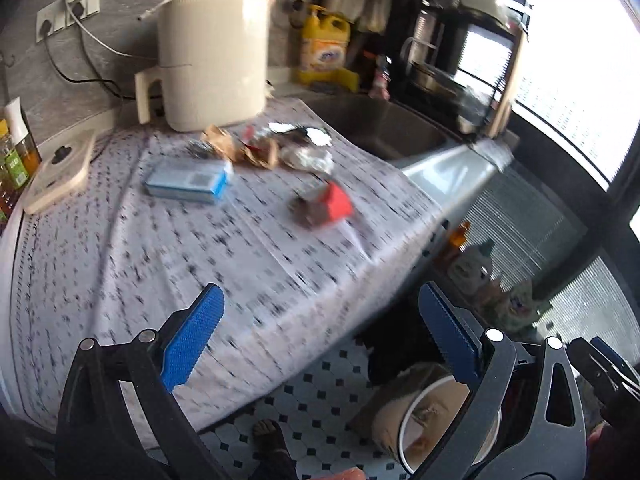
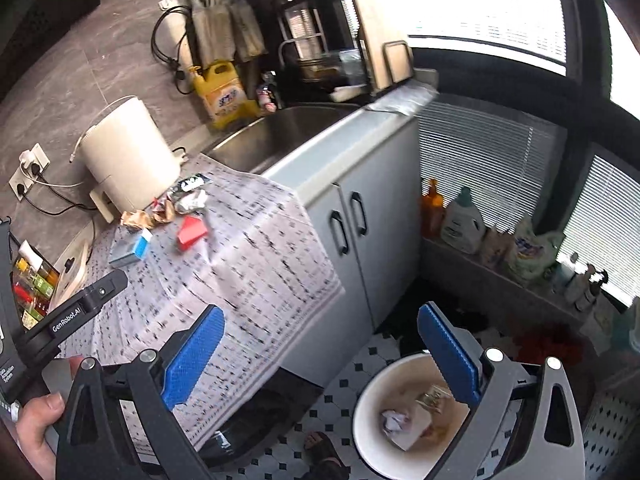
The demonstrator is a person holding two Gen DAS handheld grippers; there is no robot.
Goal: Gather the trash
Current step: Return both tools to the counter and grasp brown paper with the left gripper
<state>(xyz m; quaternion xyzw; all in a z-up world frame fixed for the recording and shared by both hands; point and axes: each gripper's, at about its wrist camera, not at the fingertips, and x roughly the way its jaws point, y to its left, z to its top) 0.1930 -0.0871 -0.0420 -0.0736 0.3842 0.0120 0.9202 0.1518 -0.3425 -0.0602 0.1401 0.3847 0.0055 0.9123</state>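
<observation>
Crowding the back of the counter, a white appliance [image 1: 212,60] is seen against the wall, with a yellow jug [image 1: 325,46] beside it and a sink [image 1: 376,124] to its right. A patterned cloth [image 1: 160,260] is spread over the counter and hangs over its front edge. The remaining trash lies on this cloth: crumpled wrappers [image 1: 260,148] are bunched just in front of the appliance, a blue box [image 1: 186,181] lies flat nearer the front with its long axis running roughly along the counter, and a red carton [image 1: 334,202] is tilted beside a dark scrap, one corner pointing toward the counter edge. A wooden board [image 1: 58,176] and bottles [image 1: 14,152] are set at the cloth's left end. On the tiled floor a white bin [image 2: 404,412] is placed below the counter, holding crumpled paper and a small box. The left gripper [image 1: 320,332] and the right gripper [image 2: 320,340] are both held with jaws wide apart and nothing between them. Bottles on a ledge [image 2: 492,236] are ranged under the window.
</observation>
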